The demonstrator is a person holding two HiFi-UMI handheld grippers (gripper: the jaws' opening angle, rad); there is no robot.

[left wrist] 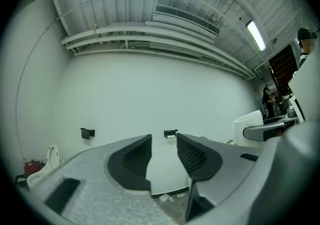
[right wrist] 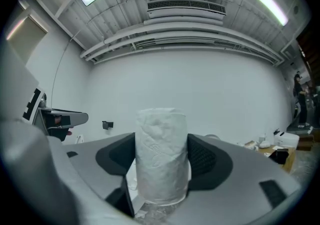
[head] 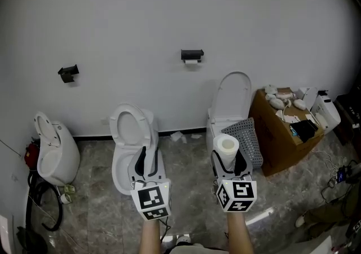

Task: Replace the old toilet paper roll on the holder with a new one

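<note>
White new roll [right wrist: 161, 156] is standing upright between the right tongs [right wrist: 161, 169]. Their jaws are spreading wide around it and pressing on its two sides. In the head view this roll [head: 227, 150] is showing at lower centre-right, rising out of the right tongs [head: 229, 163] in front of a toilet [head: 231, 97] with its lid raised.

The left tongs [head: 145, 161] are hovering at lower centre-left, beside the right pair and apart from it. In the left gripper view their jaws are standing narrowly apart with nothing between them, and only the wall [left wrist: 150, 94] is showing through the gap.

The black holder [head: 192, 54] is sitting on the wall at upper centre of the head view, well beyond both tongs. The thin old roll [head: 192, 62] is hanging just under it. In the left gripper view the holder [left wrist: 170, 133] is appearing just above the gap of the left tongs [left wrist: 163, 140].

A second holder [head: 68, 73] is sitting further left on the wall, and a cardboard box [head: 282, 140] is standing at right.
</note>
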